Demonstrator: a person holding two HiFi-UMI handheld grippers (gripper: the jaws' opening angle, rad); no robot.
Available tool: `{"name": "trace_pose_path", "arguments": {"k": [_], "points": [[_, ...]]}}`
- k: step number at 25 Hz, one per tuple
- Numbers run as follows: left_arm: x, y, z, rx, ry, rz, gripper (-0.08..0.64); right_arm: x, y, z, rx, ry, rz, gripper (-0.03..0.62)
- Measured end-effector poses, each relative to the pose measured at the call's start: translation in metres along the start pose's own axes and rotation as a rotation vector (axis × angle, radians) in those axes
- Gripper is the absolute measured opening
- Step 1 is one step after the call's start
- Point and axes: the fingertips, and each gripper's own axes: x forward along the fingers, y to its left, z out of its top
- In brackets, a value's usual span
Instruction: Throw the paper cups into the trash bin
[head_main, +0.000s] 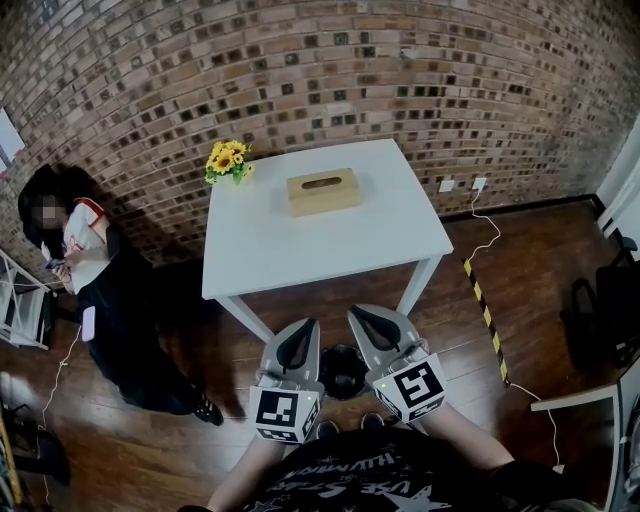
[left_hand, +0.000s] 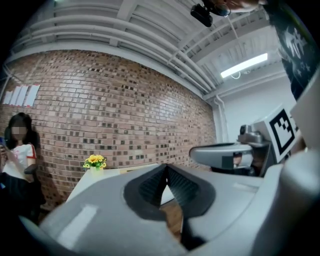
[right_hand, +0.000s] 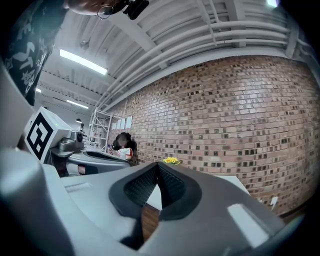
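Both of your tools are clenched and hold nothing. The left gripper (left_hand: 166, 175) has its jaws pressed together with only air in front of them, and so has the right gripper (right_hand: 157, 172). Both point level toward the white table (head_main: 390, 230) at 12 o'clock.

The trash bin (head_main: 343, 368) stands on the floor just in front of your feet, between the two grippers and below them. No paper cup shows in any view. On the table there are only a tissue box (head_main: 323, 192) and a small pot of yellow flowers (head_main: 228, 160) at its 11 o'clock corner. The inside of the bin is dark, so I cannot tell if cups lie in it. I judge that the throwing is probably finished.

What could go wrong from here:
- If you step forward, your foot may knock the bin over.
- A seated person (head_main: 110, 290) is at 10 o'clock; a wide swing of the left gripper could come close.
- A white cable (head_main: 485, 235) lies on the floor at 2 o'clock and could catch your foot.
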Motion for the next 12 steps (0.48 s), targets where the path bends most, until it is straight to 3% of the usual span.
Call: {"name": "trace_pose_path", "arguments": {"k": [12], "points": [[-0.0070, -0.0050, 0.0021, -0.013, -0.003, -0.003, 0.005, -0.0062, 0.0038, 0.0013, 0.001, 0.004, -0.006, 0.008]]}}
